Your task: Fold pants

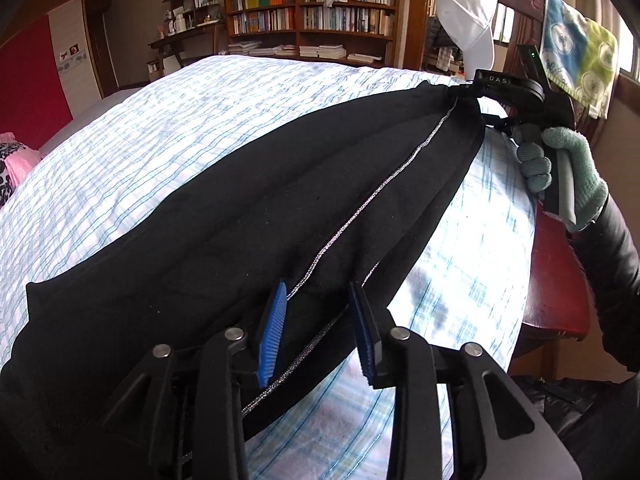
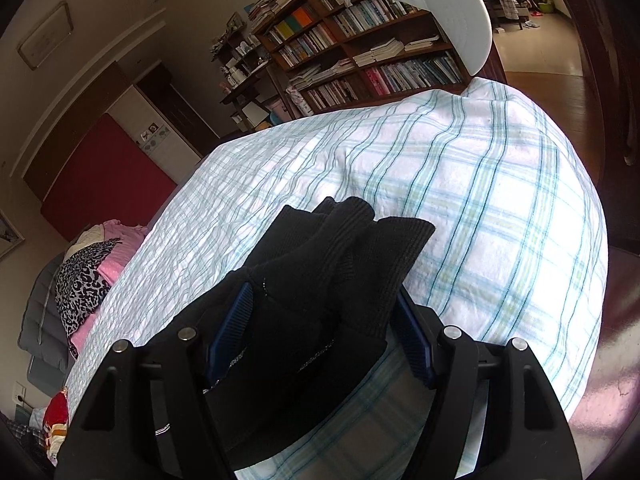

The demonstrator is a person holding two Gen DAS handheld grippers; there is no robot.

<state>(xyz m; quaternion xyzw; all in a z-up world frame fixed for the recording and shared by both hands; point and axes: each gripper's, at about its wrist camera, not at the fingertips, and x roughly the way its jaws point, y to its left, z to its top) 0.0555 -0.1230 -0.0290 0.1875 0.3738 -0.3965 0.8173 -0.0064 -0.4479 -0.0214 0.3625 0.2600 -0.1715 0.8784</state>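
Pants: black, with a silver side stripe, laid lengthwise on the checked bedspread; legs stacked one on the other, ribbed cuffs bunched at one end.
Left gripper: jaws partly spread over the pants' striped edge; blue pads stand on either side of the stripe, not pressing the cloth.
Right gripper: jaws spread wide around the bunched cuffs; cloth lies between the pads, touching or nearly touching the right one; no clear pinch.
Right hand: in a green knit glove, gripping the tool's handle at the far end of the pants; dark sleeve behind it.
Bookcase: against the far wall, shelves packed with upright books, flat stacks on the lower shelves and on top.
Cap: white, hanging on a wooden chair back just beyond the cuffs.
Towel: blue and green, draped over the same chair.
Pile: pink and leopard-print cloth at the bed's far side, well apart from the pants.
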